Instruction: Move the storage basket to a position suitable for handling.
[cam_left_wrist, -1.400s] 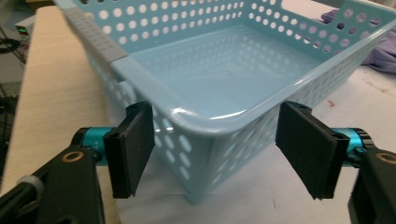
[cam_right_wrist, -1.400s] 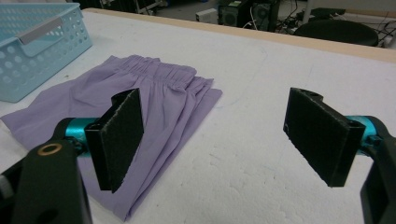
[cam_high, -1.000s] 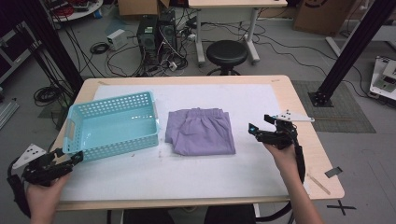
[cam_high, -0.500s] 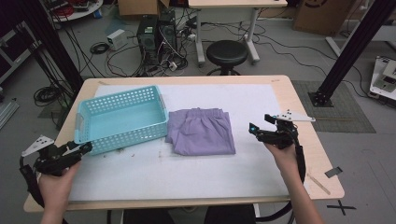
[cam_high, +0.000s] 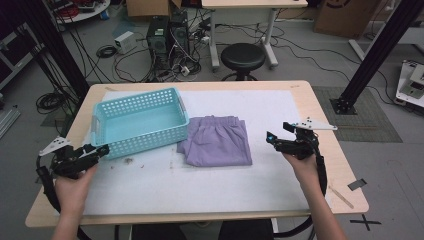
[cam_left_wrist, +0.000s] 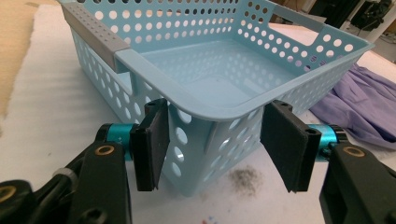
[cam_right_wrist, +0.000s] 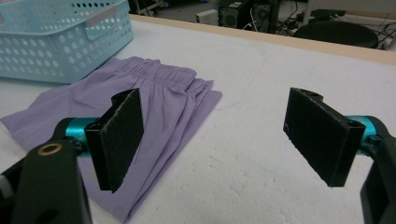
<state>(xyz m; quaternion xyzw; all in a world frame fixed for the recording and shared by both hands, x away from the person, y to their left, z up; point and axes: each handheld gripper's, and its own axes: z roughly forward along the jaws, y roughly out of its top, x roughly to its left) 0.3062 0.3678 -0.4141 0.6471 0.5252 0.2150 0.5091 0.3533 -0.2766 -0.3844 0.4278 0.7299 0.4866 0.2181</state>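
Item: light blue perforated basket (cam_high: 137, 122), plastic, empty, on the white-covered bench (cam_high: 280, 107), left half, its right wall just beside the garment.
Item: folded purple garment (cam_high: 216, 145), elastic waistband toward the far edge, bench centre.
Left gripper (cam_left_wrist: 212, 140): fingers (cam_left_wrist: 152, 142) wide, straddling the basket's near corner, not closed on it.
Right gripper (cam_right_wrist: 224, 140): fingers (cam_right_wrist: 116, 137) wide, holding nothing, just right of the garment.
Handling note: likely a basket grasp; seat one finger inside the rim and one outside before closing.
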